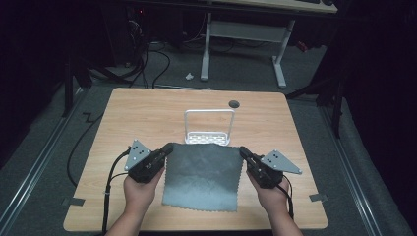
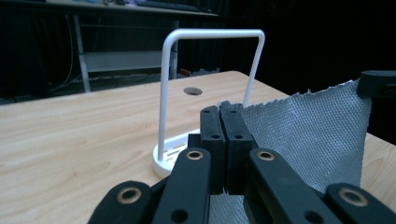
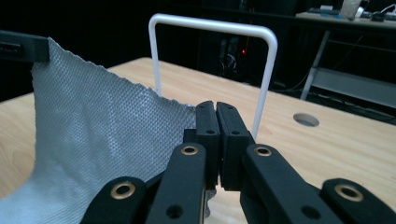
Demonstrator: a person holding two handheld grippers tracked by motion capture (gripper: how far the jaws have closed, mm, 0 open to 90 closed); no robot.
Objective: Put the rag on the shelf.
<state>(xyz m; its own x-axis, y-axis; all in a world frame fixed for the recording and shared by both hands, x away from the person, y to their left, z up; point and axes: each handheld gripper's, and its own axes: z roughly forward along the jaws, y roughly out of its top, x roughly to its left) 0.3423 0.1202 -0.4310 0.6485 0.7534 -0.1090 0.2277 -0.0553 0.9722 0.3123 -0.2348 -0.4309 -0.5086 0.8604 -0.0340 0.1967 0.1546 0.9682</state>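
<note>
A grey woven cloth (image 1: 202, 176) hangs stretched between my two grippers above the wooden table (image 1: 137, 118), its near part resting on the tabletop. My left gripper (image 1: 168, 148) is shut on the cloth's far left corner, and my right gripper (image 1: 243, 151) is shut on its far right corner. In the left gripper view the cloth (image 2: 317, 135) spreads rightward from the left gripper (image 2: 220, 110). The cloth (image 3: 88, 140) runs leftward from the right gripper (image 3: 215, 108) in the right gripper view. A white wire rack (image 1: 209, 112) with a perforated base stands just behind the cloth's raised edge.
A round cable hole (image 1: 234, 103) lies in the table beyond the rack. Cables trail from both grippers off the near edge. A white-legged desk (image 1: 246, 32) stands on the dark floor behind the table.
</note>
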